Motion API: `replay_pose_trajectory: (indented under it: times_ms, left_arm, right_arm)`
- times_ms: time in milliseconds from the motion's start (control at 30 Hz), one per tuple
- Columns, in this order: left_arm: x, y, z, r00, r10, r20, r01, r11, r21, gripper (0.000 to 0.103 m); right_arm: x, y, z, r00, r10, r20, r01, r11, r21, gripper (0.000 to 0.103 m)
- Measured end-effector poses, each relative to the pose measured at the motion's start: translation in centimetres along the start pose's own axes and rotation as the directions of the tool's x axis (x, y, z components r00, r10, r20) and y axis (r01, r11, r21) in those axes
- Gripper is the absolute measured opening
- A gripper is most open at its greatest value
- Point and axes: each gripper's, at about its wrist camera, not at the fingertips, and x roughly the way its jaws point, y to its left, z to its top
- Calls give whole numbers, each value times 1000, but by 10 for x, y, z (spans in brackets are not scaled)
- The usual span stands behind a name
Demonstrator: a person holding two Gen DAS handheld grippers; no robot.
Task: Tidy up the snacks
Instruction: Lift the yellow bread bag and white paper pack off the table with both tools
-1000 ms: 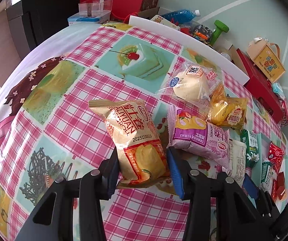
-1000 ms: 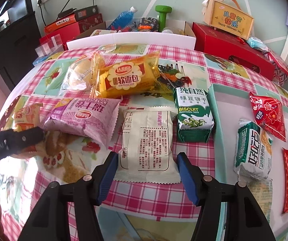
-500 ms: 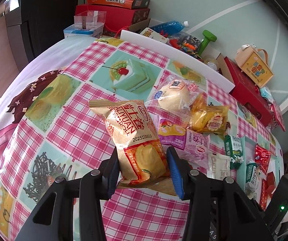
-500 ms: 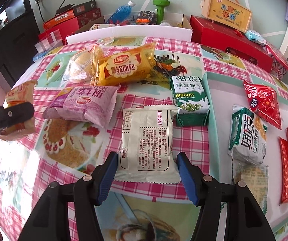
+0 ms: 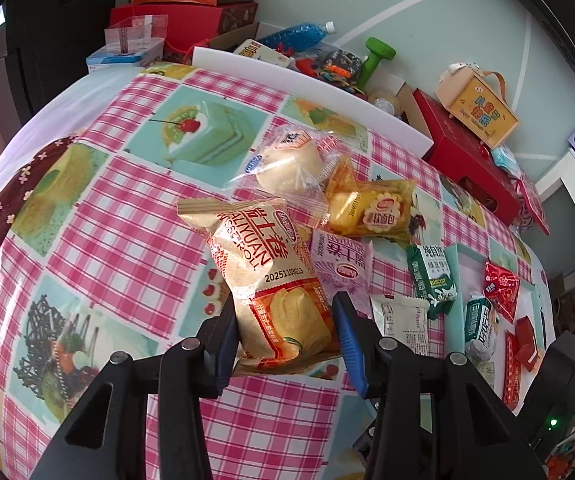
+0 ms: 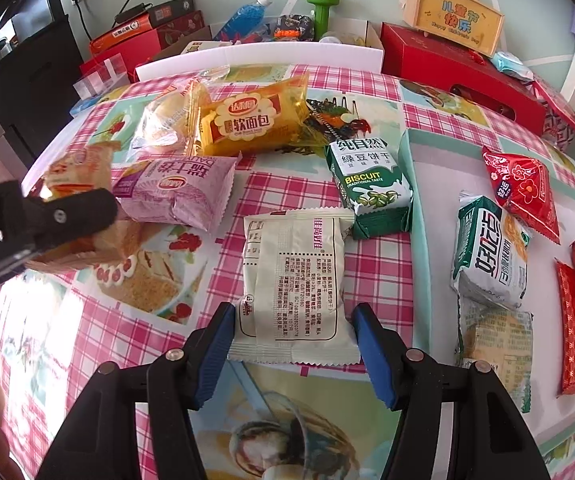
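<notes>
Both grippers are squeezing snack bags. Left gripper [image 5: 285, 330] is pinching my golden cake roll bag [image 5: 265, 272] and holding it up over the checked tablecloth [image 5: 127, 220]. Right gripper [image 6: 293, 344] is hugging the white bag [image 6: 293, 276], which is lying flat on the cloth. I am sorting, I think. Next I need to carry both bags to the pale tray [image 6: 439, 168] on the right, where other snacks are sitting. Both tools are tipping steeply down.

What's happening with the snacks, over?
Left gripper shut on tan roll packet, lifted. Right gripper straddles white packet on table. Nothing blocking.
</notes>
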Motion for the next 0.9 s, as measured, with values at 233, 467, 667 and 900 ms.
replay_pose_trajectory:
  times_ms: [233,467,667,900]
  left_arm:
    - [6,-6,-3,1000,-11,-22,11,1000,11,47]
    - [8,-5,-2,1000,-18,-23,19,1000,4,47]
    - [7,-3,-3,1000,-17,-22,17,1000,0,47]
    - [9,-3,-3,1000,-8,-25,8,1000,2,47]
  right_arm:
    - [1,1,3,1000,0,7,0,1000,-4,64]
    - [4,5,10,999,-21,44,22,999,-23,67]
    - [8,6,13,997,-42,66,44,998,-34,71]
    - [11,2,15,997,-16,81,17,1000,-15,56]
